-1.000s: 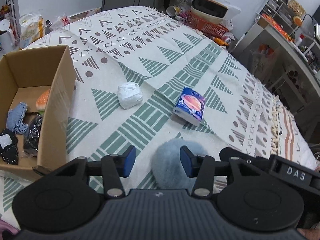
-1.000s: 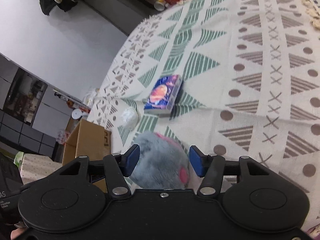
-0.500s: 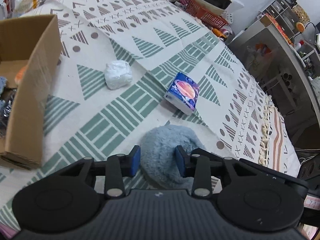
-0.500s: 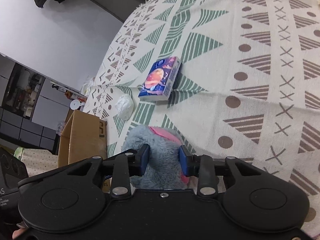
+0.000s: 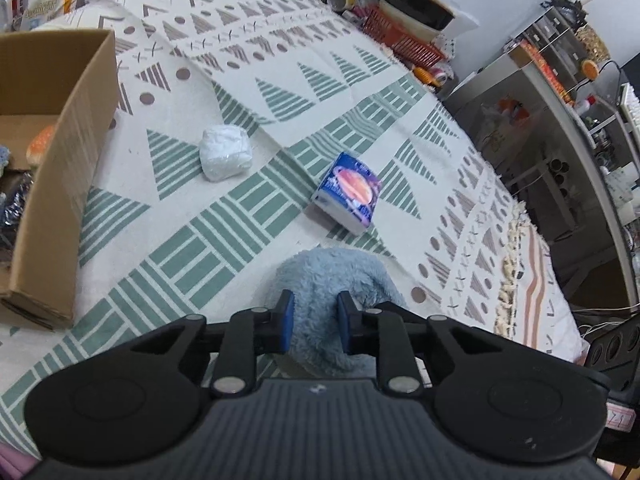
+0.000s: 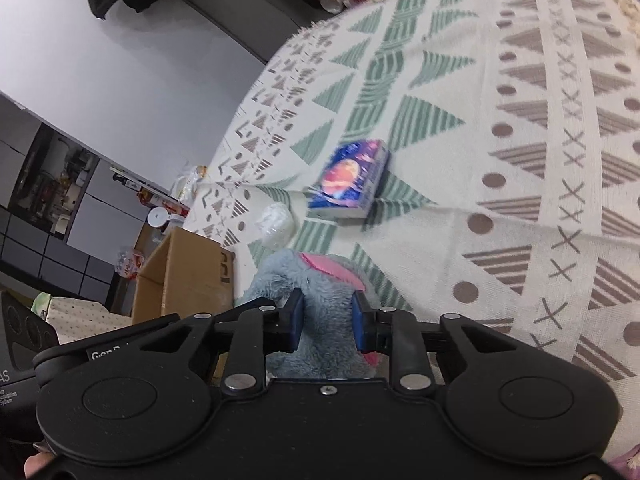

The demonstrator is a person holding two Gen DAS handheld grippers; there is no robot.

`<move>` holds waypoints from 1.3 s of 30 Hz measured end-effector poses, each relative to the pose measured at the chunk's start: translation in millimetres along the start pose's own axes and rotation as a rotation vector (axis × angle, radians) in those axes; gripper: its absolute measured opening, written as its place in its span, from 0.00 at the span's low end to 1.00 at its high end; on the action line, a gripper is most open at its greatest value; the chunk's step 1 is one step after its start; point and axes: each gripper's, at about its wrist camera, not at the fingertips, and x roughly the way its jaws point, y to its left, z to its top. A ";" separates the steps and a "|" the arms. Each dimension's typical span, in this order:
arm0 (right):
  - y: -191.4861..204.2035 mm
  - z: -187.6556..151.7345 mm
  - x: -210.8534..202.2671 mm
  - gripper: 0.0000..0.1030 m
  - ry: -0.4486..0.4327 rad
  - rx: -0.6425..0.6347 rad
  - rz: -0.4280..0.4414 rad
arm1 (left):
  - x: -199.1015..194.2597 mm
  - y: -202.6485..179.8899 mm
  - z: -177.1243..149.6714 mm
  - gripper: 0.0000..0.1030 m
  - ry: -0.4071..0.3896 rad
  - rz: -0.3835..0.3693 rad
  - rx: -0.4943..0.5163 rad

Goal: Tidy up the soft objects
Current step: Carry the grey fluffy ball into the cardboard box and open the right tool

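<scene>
A fluffy blue-grey plush (image 5: 336, 276) with pink patches (image 6: 324, 268) sits on the patterned cloth right in front of both grippers. My left gripper (image 5: 314, 320) is shut on one side of it. My right gripper (image 6: 326, 322) is shut on the other side. An open cardboard box (image 5: 60, 168) stands at the left and holds several small soft items; it shows at the lower left in the right wrist view (image 6: 184, 276). A white wrapped bundle (image 5: 225, 153) and a blue tissue pack (image 5: 349, 192) lie on the cloth beyond the plush.
The patterned cloth (image 5: 248, 92) covers the table. A red basket with dark bowls (image 5: 412, 28) and clutter stand at the far edge. Metal shelves (image 5: 560, 92) stand to the right. The cloth's fringed edge (image 5: 508, 280) runs along the right.
Both grippers have closed from open onto the plush and lifted its fur. The left camera has moved forward, so the box has slid toward the left edge.
</scene>
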 end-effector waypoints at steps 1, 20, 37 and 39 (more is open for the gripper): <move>5.1 0.9 -2.5 0.23 -0.008 -0.008 0.000 | -3.6 0.0 0.7 0.21 -0.006 -0.007 0.000; 113.2 9.4 1.7 0.23 -0.101 -0.175 -0.009 | -71.8 31.8 30.7 0.21 -0.192 -0.079 -0.064; 202.7 5.6 73.3 0.23 -0.022 -0.286 0.069 | -115.7 118.1 59.1 0.21 -0.310 -0.017 -0.239; 212.5 6.4 84.1 0.23 -0.008 -0.308 0.076 | -118.1 128.5 62.7 0.21 -0.320 -0.004 -0.258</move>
